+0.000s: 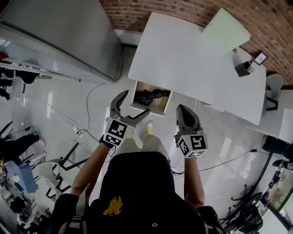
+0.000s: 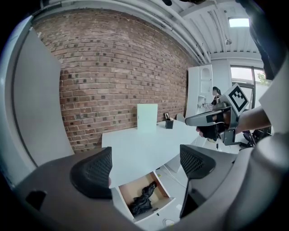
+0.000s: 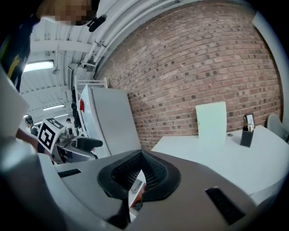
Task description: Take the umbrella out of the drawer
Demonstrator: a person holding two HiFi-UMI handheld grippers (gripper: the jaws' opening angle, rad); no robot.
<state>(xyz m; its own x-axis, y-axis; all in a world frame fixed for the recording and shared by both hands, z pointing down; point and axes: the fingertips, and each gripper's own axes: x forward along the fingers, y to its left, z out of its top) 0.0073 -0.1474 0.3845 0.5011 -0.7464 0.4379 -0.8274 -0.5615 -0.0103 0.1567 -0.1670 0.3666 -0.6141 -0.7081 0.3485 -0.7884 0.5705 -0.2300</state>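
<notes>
A folded black umbrella (image 1: pixel 150 95) lies in an open wooden drawer (image 1: pixel 161 108) pulled out from under the white table (image 1: pixel 192 59). In the left gripper view the umbrella (image 2: pixel 143 200) shows low between the jaws, inside the drawer (image 2: pixel 126 189). My left gripper (image 1: pixel 133 103) stands open just in front of the drawer's left side, empty. My right gripper (image 1: pixel 187 114) is shut, holding nothing, to the right of the drawer. In the right gripper view its pads (image 3: pixel 156 170) meet, and the left gripper (image 3: pixel 77 146) shows at far left.
On the table stand a pale green board (image 1: pixel 225 30) and a small dark pen holder (image 1: pixel 244 68). A brick wall (image 1: pixel 183 10) runs behind. A grey cabinet (image 1: pixel 59 32) stands at left. Cables (image 1: pixel 75 130) and chair bases (image 1: pixel 68 160) lie on the glossy floor.
</notes>
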